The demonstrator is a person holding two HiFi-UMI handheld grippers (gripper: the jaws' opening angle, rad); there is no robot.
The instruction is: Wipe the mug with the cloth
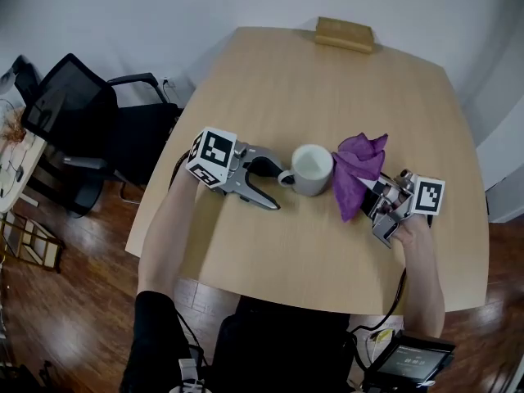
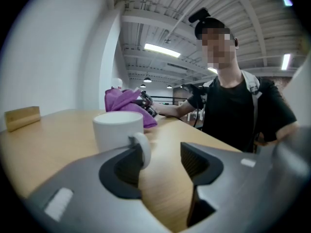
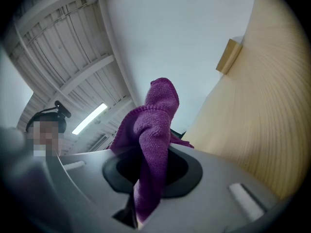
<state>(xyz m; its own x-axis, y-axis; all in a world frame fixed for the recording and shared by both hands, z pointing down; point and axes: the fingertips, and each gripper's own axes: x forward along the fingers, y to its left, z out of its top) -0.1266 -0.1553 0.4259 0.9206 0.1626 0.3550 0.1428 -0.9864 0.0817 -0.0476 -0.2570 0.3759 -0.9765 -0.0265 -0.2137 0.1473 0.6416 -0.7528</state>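
The left gripper (image 1: 274, 188) (image 2: 163, 157) was seen released, its jaws spread wide. The handle (image 2: 143, 147) of the mug (image 1: 312, 169) (image 2: 118, 130) stood in the gap, right against the inner pad of one jaw, while the other pad was kept well clear; whether that pad actually touched could not be told. The right gripper (image 1: 372, 196) (image 3: 150, 178) was found clenched on the cloth (image 1: 358, 170) (image 3: 150, 149), a narrow purple fold being pinched between its jaws and the rest left standing up loose above them.

The mug was placed upright near the middle of the table (image 1: 327, 80), somewhat closer to the person's edge than to the far edge, between the two grippers. The cloth was held just beside its right wall. A wooden block (image 1: 345, 33) was left at the far edge, well apart.

Nothing was judged to be securing the mug. If the cloth were pressed on from the right, the mug would probably be pushed along the table or tipped towards the open jaws. If those jaws were closed on the handle alone, the mug could be twisted round. The thin pinch of cloth might also be dragged out by hard rubbing.
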